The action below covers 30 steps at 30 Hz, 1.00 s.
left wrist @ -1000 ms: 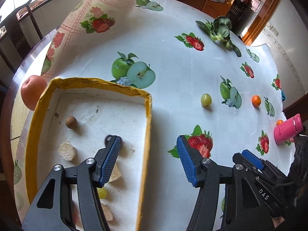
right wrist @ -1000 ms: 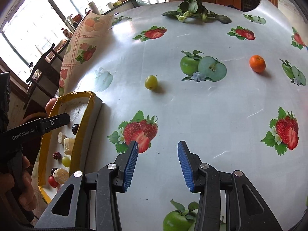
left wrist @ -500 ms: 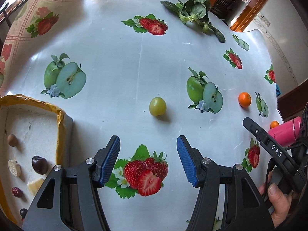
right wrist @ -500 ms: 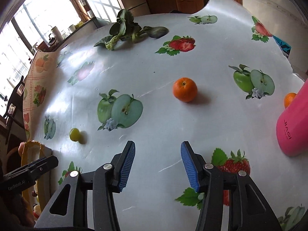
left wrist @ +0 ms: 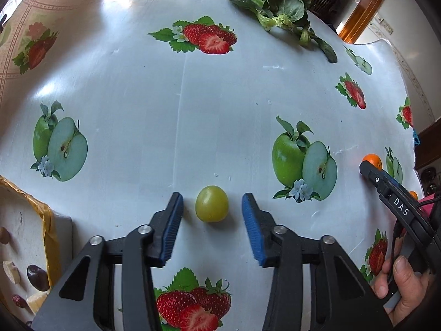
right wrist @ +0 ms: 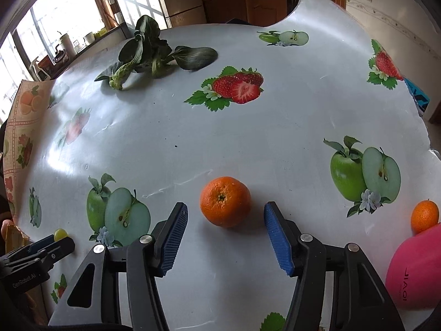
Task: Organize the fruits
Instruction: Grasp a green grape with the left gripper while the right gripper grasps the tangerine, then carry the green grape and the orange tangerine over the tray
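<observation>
Green grape (left wrist: 211, 203) dead centre between spread left gripper (left wrist: 211, 212) pads; mandarin (right wrist: 225, 201) likewise between spread right gripper (right wrist: 226, 222).

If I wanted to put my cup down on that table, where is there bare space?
The widest bare stretch lies mid-table, between the leafy greens and the mandarin. Another lies beyond the green grape. It is crowded by the pink bottle with a small orange beside it, and around the box.
</observation>
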### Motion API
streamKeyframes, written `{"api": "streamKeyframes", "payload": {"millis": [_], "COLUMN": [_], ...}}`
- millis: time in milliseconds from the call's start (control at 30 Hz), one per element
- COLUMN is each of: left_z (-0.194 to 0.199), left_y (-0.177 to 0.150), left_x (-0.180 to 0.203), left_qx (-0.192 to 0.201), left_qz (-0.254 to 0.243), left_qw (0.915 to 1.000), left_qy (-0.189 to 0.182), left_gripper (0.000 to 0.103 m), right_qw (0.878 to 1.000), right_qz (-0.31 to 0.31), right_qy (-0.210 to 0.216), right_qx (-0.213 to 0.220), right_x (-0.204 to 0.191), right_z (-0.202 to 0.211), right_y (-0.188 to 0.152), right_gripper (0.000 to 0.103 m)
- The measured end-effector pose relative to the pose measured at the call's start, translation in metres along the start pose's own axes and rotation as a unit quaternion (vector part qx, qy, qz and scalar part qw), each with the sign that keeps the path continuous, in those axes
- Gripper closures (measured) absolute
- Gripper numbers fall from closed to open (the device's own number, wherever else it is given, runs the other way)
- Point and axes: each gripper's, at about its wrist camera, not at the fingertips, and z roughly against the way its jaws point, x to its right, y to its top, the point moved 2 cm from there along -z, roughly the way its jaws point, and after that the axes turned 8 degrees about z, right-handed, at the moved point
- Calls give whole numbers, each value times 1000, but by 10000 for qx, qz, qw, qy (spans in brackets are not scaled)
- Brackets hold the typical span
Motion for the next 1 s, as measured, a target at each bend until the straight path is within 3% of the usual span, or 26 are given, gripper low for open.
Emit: {"api": "streamKeyframes", "payload": {"millis": [33,67,433,733,1000], "left_z": [0,1,25,65,105], "left_y": [0,0,-47,-105,-134], "left_x": [-1,-2,-25,-56,-80], "left_qx": [-5,0,-212,-183,76], "left_qz": [-34,-42,134,157,161], "left_qw": [10000,10000,9993,9997,9998], "left_qy": [-11,-64,-259,-61,97], "left_gripper": [83,83,83,83,83], "right_qw": [10000,9999,9955,9884,9829], "right_qz": [32,19,13,467,712], "right_qy": [50,132,949,1439,1688], "right_qx": [0,-13,80,-103,-193], "right_x": [0,0,-39,-100,-144], "right_z": [0,1,60,109,139], "right_y": [0,0,-44,-103,-136], "right_gripper": [66,67,68,68,68]}}
